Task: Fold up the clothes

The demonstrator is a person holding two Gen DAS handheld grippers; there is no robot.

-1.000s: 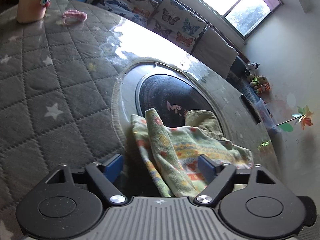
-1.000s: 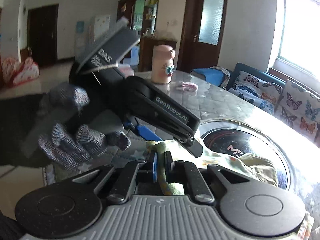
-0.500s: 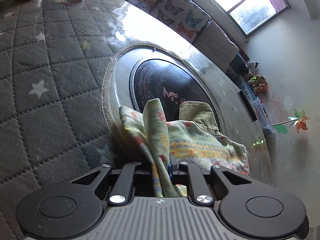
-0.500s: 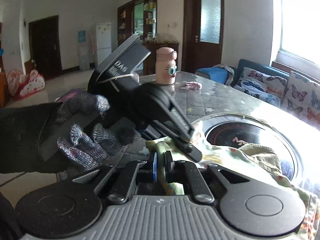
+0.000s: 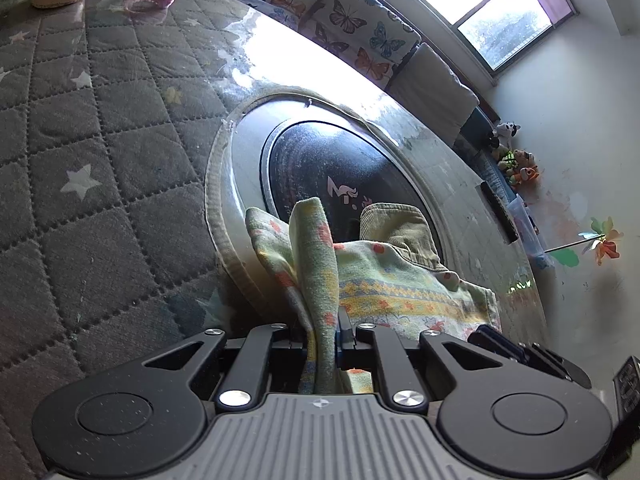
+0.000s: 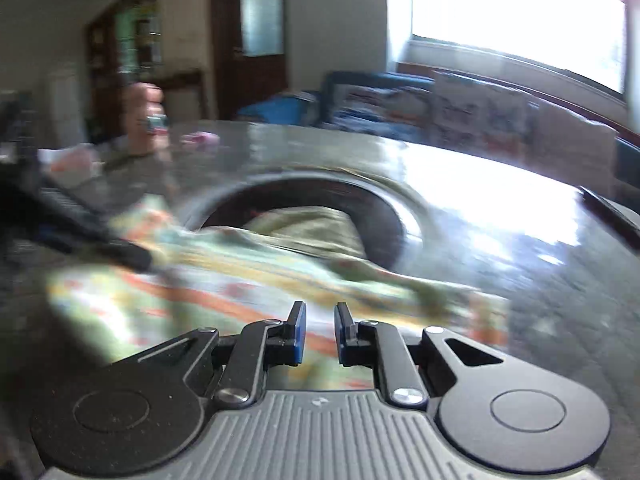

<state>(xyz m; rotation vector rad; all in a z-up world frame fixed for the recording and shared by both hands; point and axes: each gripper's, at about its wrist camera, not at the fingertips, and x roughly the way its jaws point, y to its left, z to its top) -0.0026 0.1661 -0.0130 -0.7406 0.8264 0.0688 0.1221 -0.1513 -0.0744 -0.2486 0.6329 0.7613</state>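
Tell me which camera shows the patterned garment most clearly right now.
The left wrist view: the patterned garment is sharp there, a fold pinched in the left gripper. The right wrist view shows it motion-blurred beyond the open right gripper.

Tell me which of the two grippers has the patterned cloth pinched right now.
The left gripper: a fold of the patterned cloth stands clamped between its closed fingers. The right gripper has its fingers apart, with nothing between them.

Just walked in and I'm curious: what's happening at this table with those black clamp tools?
A person is folding a small pastel patterned garment lying partly over the round dark glass inset of the quilted grey table. The left gripper pinches a raised fold of it. The right gripper hovers over the cloth, jaws slightly apart, gripping nothing.
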